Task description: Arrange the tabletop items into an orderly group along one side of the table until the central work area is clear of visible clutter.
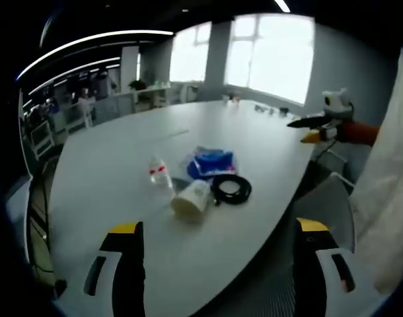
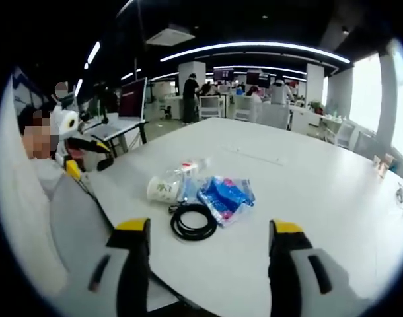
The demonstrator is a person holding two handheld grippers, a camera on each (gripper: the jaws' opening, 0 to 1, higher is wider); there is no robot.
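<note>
Nothing sorted yet. Paper cup (image 1: 191, 197), water bottle (image 1: 160, 172), blue packet (image 1: 211, 162) and black cable coil (image 1: 231, 189) are clustered mid-table (image 1: 109, 158), near one edge. Left gripper (image 1: 218, 264) and right gripper (image 2: 208, 261) are held wide, empty.

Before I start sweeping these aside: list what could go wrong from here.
1. The cup lies on its side against the bottle; a push could roll either across the table.
2. The cable touches the blue packet, so dragging one may pull the other.
3. The pile sits near the table's edge, so a nudge that way could tip things off.
</note>
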